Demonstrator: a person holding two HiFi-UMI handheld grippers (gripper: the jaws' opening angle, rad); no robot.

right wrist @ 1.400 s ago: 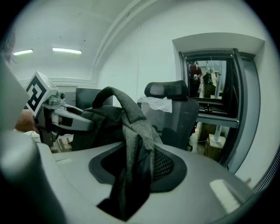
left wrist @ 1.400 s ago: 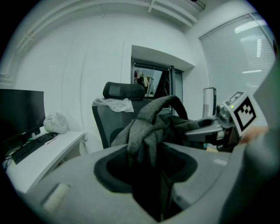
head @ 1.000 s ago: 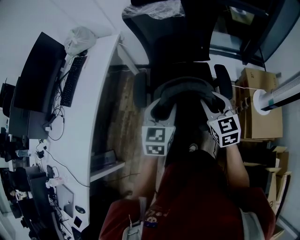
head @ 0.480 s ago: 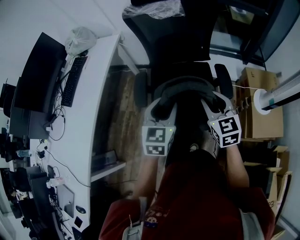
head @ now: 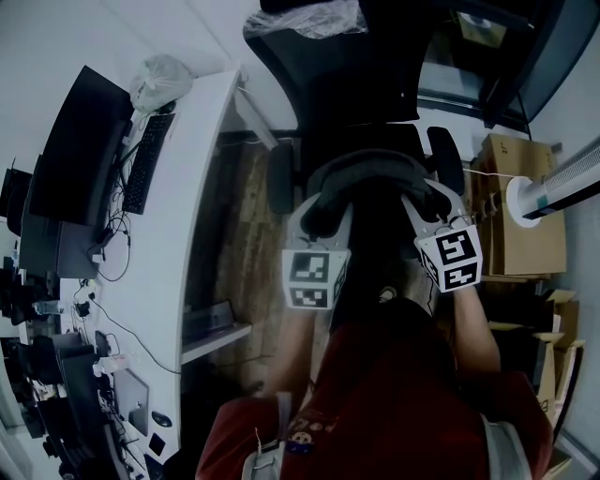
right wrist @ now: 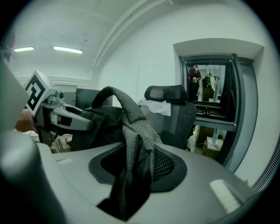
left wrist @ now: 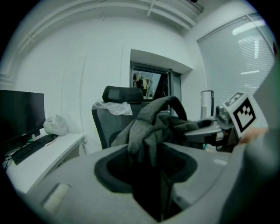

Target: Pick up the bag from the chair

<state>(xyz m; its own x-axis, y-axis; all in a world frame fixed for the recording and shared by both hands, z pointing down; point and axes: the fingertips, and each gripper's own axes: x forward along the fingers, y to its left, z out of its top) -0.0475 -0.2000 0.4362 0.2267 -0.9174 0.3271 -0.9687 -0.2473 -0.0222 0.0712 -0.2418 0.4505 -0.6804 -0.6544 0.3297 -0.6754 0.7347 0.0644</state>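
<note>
Left tool [left wrist: 151, 183] is shut hard on a fold of grey fabric, the bag [left wrist: 148, 127], with cloth bunched up out of the closed jaws. Right tool [right wrist: 131, 179] is likewise clamped on a hanging fold of the same bag, jaws pressed together on it. Head view puts the bag slung between the two tools, in front of the person and over the seat of the chair [head: 328, 89], its dark upper loop arching from one tool to the other. Judged progress: grasp made on both sides. Both gripper views show the bag held up with the chair's backrest behind it rather than under it, so the lift looks under way or nearly finished. Whether the bag's underside is fully clear of the seat cannot be told; the head view is too dark there. Left to do, by my reading: bring it up and away from the chair. Surroundings: armrests [head: 279, 178] flank the bag on either side, close to the tools, and look the likeliest things to snag a trailing strap. Crumpled clear plastic [head: 305, 19] lies over the chair's headrest. White tabletop [head: 202, 178] to the left carries a monitor [head: 70, 141], a keyboard [head: 148, 161] and a white plastic sack [head: 161, 77], all well apart from the bag. Cardboard boxes [head: 520, 220] and a pale ribbed column [head: 558, 187] stand on the right, near that side's armrest.
</note>
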